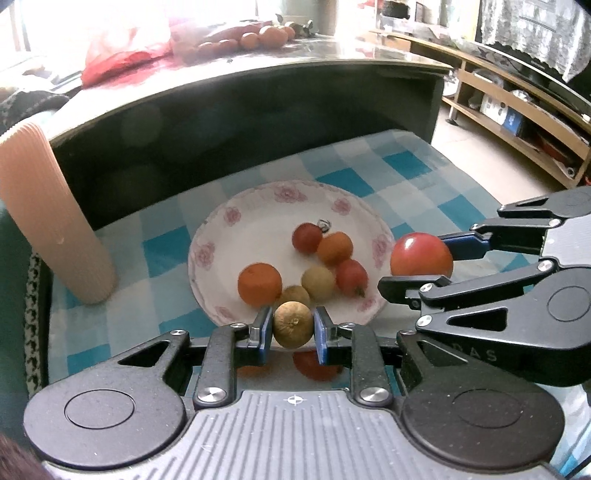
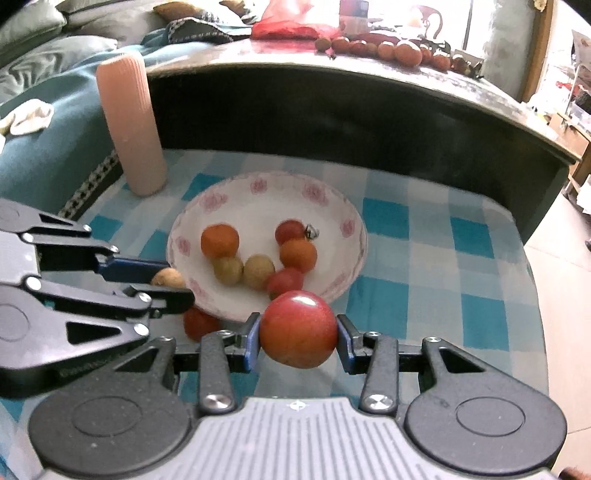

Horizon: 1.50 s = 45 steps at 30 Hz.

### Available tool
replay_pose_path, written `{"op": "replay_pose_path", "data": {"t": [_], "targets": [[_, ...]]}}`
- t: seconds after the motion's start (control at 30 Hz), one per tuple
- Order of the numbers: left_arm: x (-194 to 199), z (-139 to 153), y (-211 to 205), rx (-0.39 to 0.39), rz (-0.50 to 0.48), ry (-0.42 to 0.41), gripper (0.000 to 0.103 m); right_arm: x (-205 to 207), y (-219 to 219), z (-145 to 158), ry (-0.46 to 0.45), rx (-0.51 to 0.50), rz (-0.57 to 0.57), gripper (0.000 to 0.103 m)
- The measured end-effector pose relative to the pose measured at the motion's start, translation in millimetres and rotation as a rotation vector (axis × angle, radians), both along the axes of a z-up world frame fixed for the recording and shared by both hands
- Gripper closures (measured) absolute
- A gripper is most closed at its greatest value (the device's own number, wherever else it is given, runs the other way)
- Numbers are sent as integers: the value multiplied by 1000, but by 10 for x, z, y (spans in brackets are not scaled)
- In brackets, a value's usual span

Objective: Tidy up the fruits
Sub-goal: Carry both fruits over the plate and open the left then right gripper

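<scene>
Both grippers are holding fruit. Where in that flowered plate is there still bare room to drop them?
The plate is bare along its far rim and far left, behind the orange fruit. The near right half is crowded: six fruits cluster there. Outside the plate, the checked cloth to its right is bare; another tomato lies off its near-left rim.

Strong daylight pours in from the windows [image 1: 147, 22] at the back, so that part is washed out white. The dark table [image 2: 332, 110] top shines with glare. The plate [image 1: 229, 229] is sharp. Straight lines bend at the edges, and the corners go black.
</scene>
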<state>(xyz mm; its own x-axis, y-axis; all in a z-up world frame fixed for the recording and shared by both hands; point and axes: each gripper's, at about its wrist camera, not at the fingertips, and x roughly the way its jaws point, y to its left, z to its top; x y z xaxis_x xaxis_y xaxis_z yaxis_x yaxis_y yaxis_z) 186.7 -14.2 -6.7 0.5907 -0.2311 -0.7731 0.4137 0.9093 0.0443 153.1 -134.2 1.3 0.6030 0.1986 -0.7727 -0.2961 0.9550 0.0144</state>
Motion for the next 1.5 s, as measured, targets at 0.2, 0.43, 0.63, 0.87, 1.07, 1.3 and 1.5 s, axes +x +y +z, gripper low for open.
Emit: {"op": "replay_pose_path", "data": {"t": [0.2,0.43,0.63,0.87,1.07,1.3,1.5], "targets": [[143,-52,2,-1,24,8,72,150,20,42,-15,4,-19,47],[267,-123,6,4,51,21,73,357,0,-77,1,19,-30,47],[321,-121,31,-1,68,16,73,459,11,-144,7,23,-31,47],[401,-147,76,1,93,24,73,533,42,-144,-8,26,-29,47],[462,-171,123,3,118,28,71,601,72,-165,-10,40,-32,47],[463,-176,122,11,117,23,65,645,107,-172,-28,28,-25,46],[446,-145,127,8,125,11,59,676,91,-165,-25,33,-39,46]]}}
